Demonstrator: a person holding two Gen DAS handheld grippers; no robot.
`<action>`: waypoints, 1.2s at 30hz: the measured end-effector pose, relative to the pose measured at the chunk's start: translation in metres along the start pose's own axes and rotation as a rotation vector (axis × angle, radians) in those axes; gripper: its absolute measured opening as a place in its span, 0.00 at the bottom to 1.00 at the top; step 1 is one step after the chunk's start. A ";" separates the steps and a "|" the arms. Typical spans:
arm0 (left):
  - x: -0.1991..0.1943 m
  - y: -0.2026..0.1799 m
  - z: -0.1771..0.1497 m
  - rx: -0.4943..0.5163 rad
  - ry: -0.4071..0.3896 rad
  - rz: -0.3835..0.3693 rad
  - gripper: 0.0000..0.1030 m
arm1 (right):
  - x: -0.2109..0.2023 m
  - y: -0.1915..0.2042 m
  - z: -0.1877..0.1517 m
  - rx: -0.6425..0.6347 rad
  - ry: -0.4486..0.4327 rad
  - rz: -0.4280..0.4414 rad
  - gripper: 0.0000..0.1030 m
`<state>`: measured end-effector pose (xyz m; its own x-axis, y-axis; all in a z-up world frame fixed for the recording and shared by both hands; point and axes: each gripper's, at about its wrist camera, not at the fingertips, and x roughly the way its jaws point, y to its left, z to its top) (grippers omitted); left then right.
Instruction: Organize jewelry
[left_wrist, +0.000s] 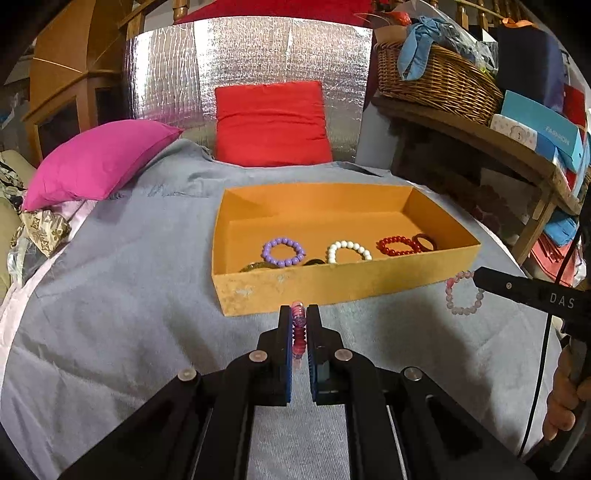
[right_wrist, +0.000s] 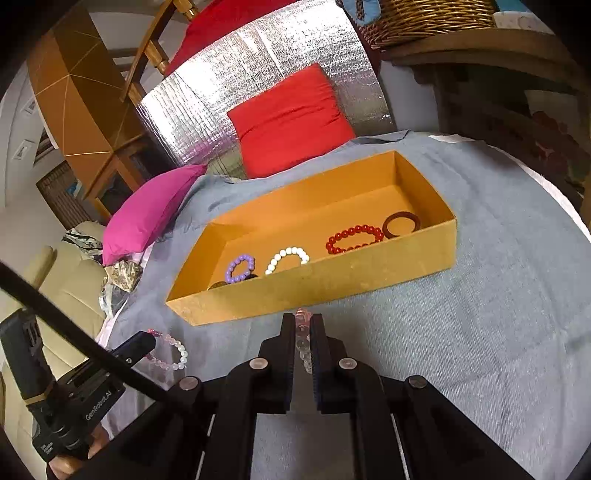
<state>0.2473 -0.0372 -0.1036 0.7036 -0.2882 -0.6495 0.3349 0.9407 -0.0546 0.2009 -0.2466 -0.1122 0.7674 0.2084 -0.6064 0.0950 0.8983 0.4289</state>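
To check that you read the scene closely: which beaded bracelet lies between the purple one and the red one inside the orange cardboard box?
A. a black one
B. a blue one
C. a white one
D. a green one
C: in the orange cardboard box, the white beaded bracelet lies between the purple beaded bracelet and the red beaded bracelet.
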 end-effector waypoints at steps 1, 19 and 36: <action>0.000 0.001 0.001 0.000 -0.002 0.004 0.07 | 0.001 0.001 0.002 -0.002 -0.002 0.004 0.08; -0.005 0.002 0.017 0.001 -0.054 0.038 0.07 | 0.015 0.033 0.035 -0.055 -0.095 0.096 0.09; -0.006 -0.002 0.010 0.018 -0.051 0.085 0.07 | 0.006 0.043 0.019 -0.124 -0.092 0.086 0.08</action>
<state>0.2487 -0.0391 -0.0921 0.7607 -0.2166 -0.6119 0.2836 0.9588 0.0132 0.2212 -0.2145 -0.0848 0.8249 0.2550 -0.5045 -0.0480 0.9208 0.3869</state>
